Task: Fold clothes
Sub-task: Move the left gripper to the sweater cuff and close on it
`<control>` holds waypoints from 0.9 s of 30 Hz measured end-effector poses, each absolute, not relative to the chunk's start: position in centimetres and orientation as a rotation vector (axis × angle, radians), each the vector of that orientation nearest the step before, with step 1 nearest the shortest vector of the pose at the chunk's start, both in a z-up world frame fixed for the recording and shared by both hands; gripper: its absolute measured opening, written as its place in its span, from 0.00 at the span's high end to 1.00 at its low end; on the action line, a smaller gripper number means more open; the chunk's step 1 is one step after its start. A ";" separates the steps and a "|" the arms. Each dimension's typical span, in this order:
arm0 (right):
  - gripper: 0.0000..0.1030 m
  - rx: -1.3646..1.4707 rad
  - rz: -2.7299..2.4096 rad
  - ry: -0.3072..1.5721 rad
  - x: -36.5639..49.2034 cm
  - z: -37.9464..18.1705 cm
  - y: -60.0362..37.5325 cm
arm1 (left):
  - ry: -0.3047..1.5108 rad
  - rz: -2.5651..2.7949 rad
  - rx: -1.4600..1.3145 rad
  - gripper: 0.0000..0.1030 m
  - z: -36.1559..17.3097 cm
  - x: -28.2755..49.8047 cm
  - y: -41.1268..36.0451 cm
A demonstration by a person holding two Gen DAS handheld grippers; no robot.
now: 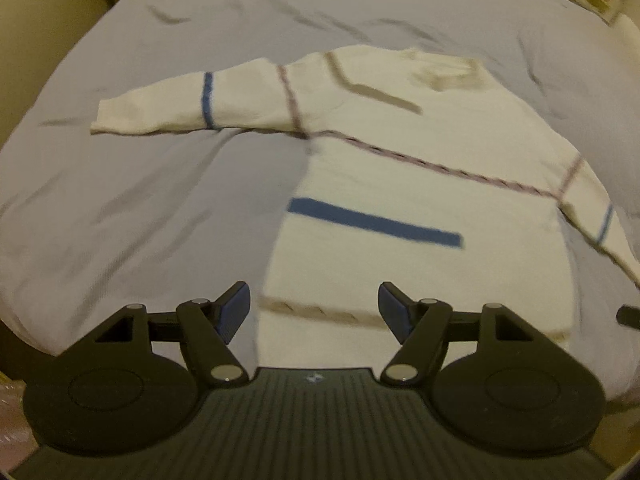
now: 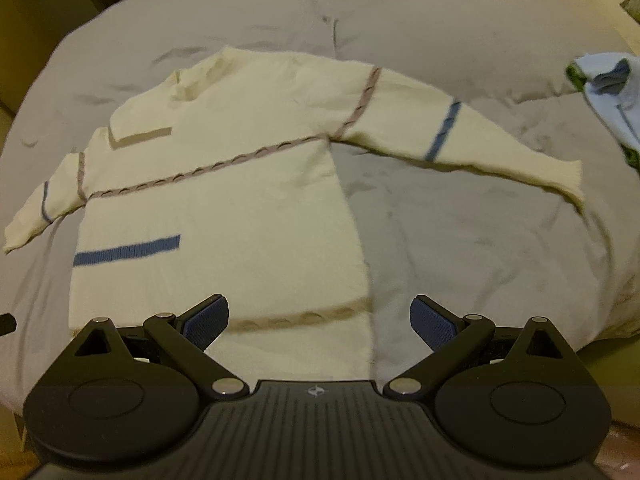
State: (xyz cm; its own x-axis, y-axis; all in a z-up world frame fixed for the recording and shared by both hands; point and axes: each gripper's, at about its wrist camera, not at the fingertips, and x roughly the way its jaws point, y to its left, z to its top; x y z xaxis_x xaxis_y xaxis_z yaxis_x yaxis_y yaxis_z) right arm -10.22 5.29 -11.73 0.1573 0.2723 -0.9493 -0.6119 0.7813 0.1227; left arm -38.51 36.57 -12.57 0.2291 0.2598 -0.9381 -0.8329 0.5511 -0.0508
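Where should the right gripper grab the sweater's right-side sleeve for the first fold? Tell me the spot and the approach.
Grip the sleeve at its ribbed cuff, coming down from above at the outer end. The sleeve lies flat and stretched out on the bedsheet, so the cuff is a free edge to pinch and carry across the sweater. The right gripper is open and holds nothing.

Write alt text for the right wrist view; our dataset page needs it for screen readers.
A cream sweater with blue and mauve stripes lies flat, sleeves spread, on a grey bedsheet. The open right gripper hovers over its hem; a light-blue garment sits at right.
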 end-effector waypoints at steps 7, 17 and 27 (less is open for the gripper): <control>0.03 -0.288 0.627 1.330 -9.8 -16.4 15.2 | 1.092 0.876 -0.766 0.34 -16.7 -39.7 46.3; 0.03 -0.196 0.498 1.388 -7.4 -23.7 27.1 | 0.929 1.098 -0.971 0.35 -24.7 -44.3 62.3; 0.03 -0.304 0.515 1.394 -7.5 -27.3 33.9 | 0.632 1.296 -1.204 0.36 -31.0 -50.0 71.3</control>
State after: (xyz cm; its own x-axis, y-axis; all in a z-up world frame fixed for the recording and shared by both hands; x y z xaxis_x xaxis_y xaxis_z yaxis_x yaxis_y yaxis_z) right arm -7.46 33.90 -27.34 0.0916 0.1644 -0.9821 -0.5130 0.8531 0.0949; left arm -50.02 71.34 -30.96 0.2322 0.3766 -0.8968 -0.9384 -0.1559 -0.3085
